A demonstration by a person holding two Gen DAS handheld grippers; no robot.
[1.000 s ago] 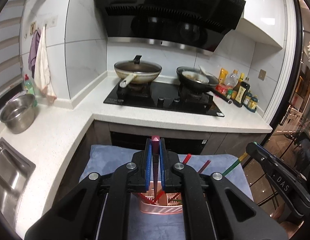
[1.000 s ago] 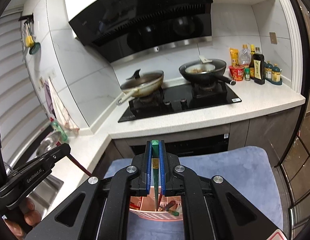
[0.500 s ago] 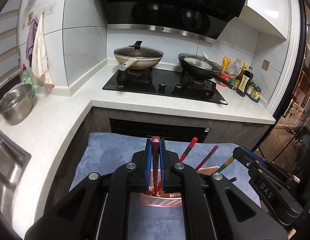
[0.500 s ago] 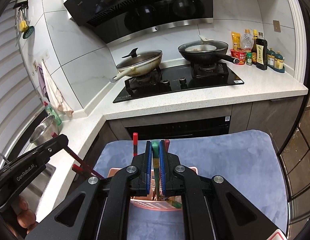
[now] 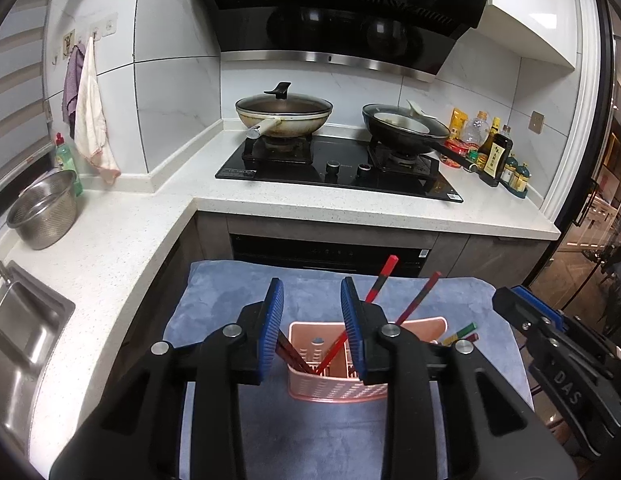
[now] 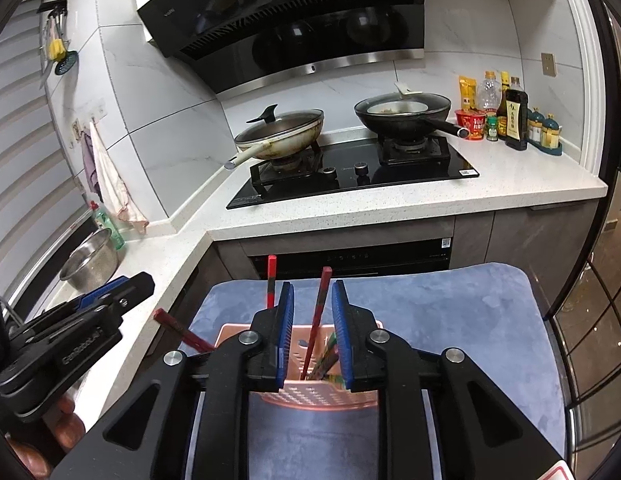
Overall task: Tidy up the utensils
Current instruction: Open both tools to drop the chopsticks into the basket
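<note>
While both grippers hang above the pink utensil basket [image 5: 334, 384], each stands released with nothing between its blue pads: the left gripper [image 5: 312, 304] has its jaws spread wide over the basket's left compartment, and the right gripper [image 6: 312, 308] has its jaws parted over the basket's middle, a red chopstick [image 6: 316, 320] rising through the gap without touching either pad as far as can be told. Basket sits on the blue cloth [image 5: 230, 292], roughly mid-width of the cloth and toward its near half. Contents, left wrist view: two red chopsticks leaning right, tips up, one with a black band [image 5: 382, 280], one plain [image 5: 420, 300]; dark red sticks [image 5: 288, 354] lean out over the basket's left rim; a green-and-yellow stick [image 5: 462, 330] and a dark one beside it lie low over the right rim. The right gripper appears at the right edge of that view, beside the cloth's right edge. Behind the cloth: white countertop [image 5: 350, 212] with black hob [image 5: 338, 172], lidded wok [image 5: 284, 116] on the left burner, black pan [image 5: 404, 128] on the right. Steel bowl [image 5: 44, 212] stands on the left counter run near the sink [image 5: 18, 332].
</note>
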